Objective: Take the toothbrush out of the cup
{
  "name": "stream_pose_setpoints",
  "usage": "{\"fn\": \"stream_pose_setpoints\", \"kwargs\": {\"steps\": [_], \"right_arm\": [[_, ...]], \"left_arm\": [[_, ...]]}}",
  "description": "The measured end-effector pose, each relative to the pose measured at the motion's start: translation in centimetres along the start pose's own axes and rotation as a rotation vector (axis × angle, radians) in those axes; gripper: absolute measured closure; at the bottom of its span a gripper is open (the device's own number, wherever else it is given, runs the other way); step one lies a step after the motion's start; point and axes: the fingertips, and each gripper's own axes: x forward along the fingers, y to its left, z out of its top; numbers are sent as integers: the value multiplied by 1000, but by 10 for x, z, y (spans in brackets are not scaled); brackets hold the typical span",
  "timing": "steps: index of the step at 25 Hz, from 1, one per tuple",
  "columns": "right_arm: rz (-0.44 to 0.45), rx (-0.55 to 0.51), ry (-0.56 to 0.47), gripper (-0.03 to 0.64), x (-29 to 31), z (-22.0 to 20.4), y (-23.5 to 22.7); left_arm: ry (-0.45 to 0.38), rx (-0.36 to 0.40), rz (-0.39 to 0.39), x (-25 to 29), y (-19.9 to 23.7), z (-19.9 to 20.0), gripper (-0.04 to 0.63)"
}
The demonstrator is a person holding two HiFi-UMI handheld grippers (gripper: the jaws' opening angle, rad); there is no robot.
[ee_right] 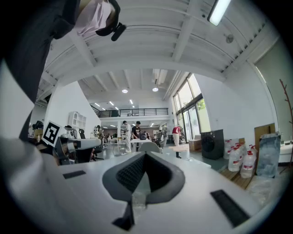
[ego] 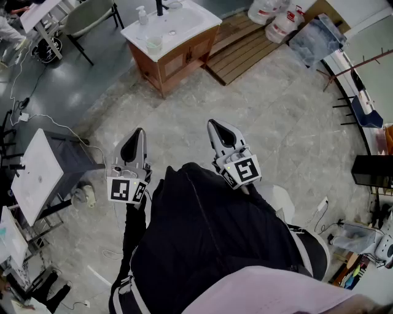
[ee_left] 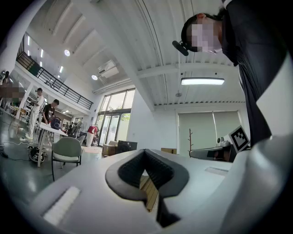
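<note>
A clear cup (ego: 153,43) stands on the front left corner of a white washbasin (ego: 184,27) on a wooden cabinet, far ahead of me in the head view. I cannot make out a toothbrush in it at this distance. My left gripper (ego: 136,135) and right gripper (ego: 215,126) are held side by side at waist height, well short of the basin. Both point forward and roughly level. The left gripper (ee_left: 145,153) has its jaws together with nothing between them. The right gripper (ee_right: 145,157) is likewise shut and holds nothing.
A soap bottle (ego: 142,15) stands at the basin's back. A wooden slatted platform (ego: 242,44) and white jugs (ego: 276,21) lie to its right, and a coat rack (ego: 362,61) at far right. A white table (ego: 37,175), floor cables and a grey chair (ego: 92,15) are on the left.
</note>
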Motion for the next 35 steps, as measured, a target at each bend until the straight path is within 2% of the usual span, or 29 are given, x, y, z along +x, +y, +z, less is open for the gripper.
{"fn": "stream_pose_setpoints", "kwargs": {"steps": [20,26,27,28,29,35], "right_arm": [[-14,15,5,617,-6,-3,-11],[-9,19,7,617,-7,-3,-13],[-5,20,6,617,-7,-3,-12],[0,21,5,617,-7,-3,-12],[3,22,3,617,-7,-4,-11],[0,23,-5,617,-11,-5,-15]], "left_arm": [[6,-1,0,6,-7,-3,586],[-10,54,4,9,-14,3,586],[-13,57,1,9,-15,3,563],[-15,55,-1,10,-16,3,491],[-16,51,-2,10,-16,2,453],[-31,45,2,10,-20,3,449]]}}
